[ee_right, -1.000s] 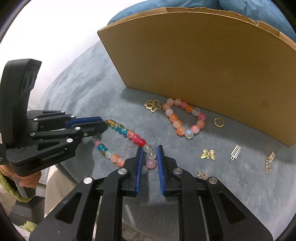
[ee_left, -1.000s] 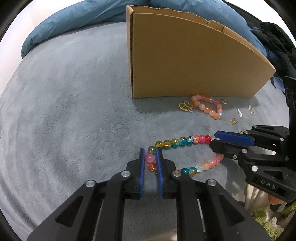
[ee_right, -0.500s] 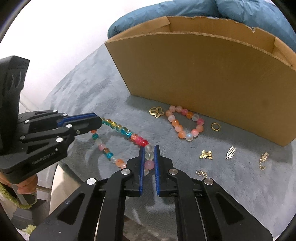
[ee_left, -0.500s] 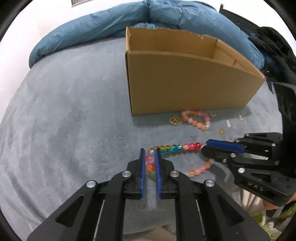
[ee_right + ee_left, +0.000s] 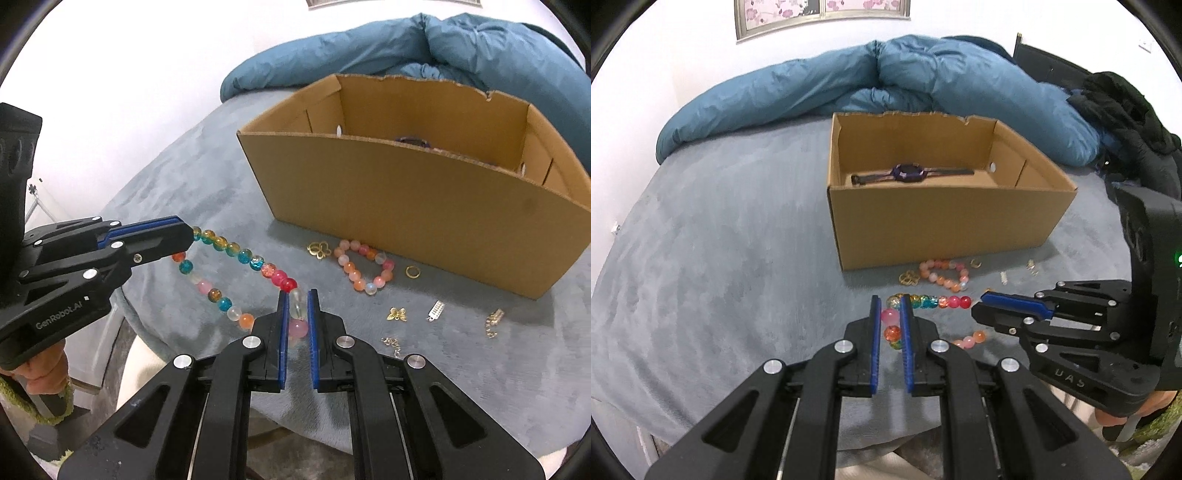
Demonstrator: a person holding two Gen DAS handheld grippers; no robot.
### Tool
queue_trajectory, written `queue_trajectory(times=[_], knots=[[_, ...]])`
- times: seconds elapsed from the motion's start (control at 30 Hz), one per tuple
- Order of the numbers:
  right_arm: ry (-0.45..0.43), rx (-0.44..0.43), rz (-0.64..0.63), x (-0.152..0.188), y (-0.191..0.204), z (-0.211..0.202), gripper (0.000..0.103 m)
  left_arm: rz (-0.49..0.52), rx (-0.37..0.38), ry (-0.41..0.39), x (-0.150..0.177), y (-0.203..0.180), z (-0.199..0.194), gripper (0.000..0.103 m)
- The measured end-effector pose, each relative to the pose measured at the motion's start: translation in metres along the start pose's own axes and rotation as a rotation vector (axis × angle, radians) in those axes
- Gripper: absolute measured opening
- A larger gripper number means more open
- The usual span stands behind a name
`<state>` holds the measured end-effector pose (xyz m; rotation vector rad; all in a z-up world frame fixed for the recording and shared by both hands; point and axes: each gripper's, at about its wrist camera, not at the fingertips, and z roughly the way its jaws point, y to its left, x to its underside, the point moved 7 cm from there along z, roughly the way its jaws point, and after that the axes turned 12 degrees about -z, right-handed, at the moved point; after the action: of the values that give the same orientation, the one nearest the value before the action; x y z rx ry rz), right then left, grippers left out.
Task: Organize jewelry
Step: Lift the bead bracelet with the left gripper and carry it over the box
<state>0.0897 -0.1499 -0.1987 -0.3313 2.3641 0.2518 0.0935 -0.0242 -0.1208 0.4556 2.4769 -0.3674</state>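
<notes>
Both grippers have the beaded necklace (image 5: 236, 254) now, strung between them above the grey bedspread (image 5: 720, 258). The left gripper (image 5: 891, 317) has its jaws nearly closed on a pink bead and an orange one. The right gripper (image 5: 298, 314) has just pinched in too, clamped on a clear bead and a pink one. The strand hangs in 2 runs between the grips, the lower run sagging.

This thing looks light and floppy, and the round glassy beads will want to roll out of flat pads. My read: grip across a bead, not the cord, and keep the 2 holds apart so the loop can't tangle.

The box (image 5: 945, 225) sits just behind, open-topped, a watch (image 5: 908, 173) already inside. A peach bracelet (image 5: 364, 267) and small gold charms wait at its foot.
</notes>
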Motion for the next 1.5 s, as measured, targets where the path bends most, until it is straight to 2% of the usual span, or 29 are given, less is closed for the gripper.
queue_trajectory(times=[0.93,1.5], knots=[[-0.14,0.054,0.016,-0.028,-0.01,-0.069,0.008,0.075,0.085,-0.157,-0.045,-0.042,-0.067,0.009],[-0.215,0.074,0.041,-0.06,-0.033,-0.097,0.008,0.124,0.114,-0.241,-0.086,-0.064,-0.084,0.009]])
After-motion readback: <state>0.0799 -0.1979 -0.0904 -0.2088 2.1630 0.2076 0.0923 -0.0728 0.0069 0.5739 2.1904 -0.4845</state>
